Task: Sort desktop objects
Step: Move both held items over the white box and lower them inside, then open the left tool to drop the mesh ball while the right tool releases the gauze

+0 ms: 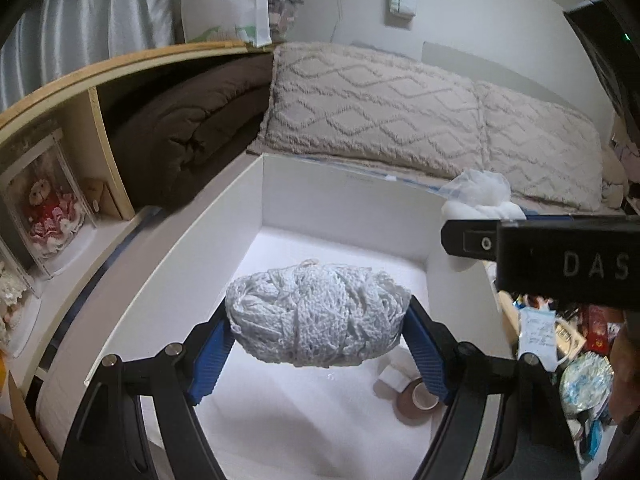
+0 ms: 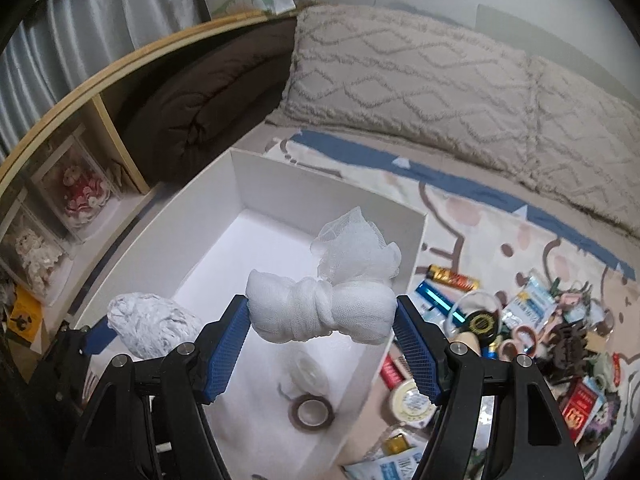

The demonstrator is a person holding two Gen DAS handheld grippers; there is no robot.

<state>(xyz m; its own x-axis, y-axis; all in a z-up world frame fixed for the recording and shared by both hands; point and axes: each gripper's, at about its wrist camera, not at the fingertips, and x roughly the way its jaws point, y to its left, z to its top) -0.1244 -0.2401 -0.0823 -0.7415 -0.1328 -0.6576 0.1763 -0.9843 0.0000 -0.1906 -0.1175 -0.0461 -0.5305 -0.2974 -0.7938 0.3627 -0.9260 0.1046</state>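
My left gripper (image 1: 318,330) is shut on a pale grey-white ball of yarn (image 1: 318,316) and holds it above the inside of a white box (image 1: 352,200). The yarn also shows in the right wrist view (image 2: 152,330), at the lower left. My right gripper (image 2: 322,316) is shut on a knotted white gauze bundle (image 2: 320,312) with a mesh tuft, held above the box (image 2: 320,184) near its right wall. In the left wrist view the bundle (image 1: 480,196) peeks over the right gripper's black body. A brown tape roll (image 2: 312,410) and a clear tape roll (image 2: 310,370) lie in the box.
A pile of small items (image 2: 540,328), packets, tins and scissors, lies on the patterned mat right of the box. Beige pillows (image 2: 440,76) line the back. A brown folded blanket (image 1: 188,120) and a wooden shelf with doll cases (image 1: 44,208) stand at left.
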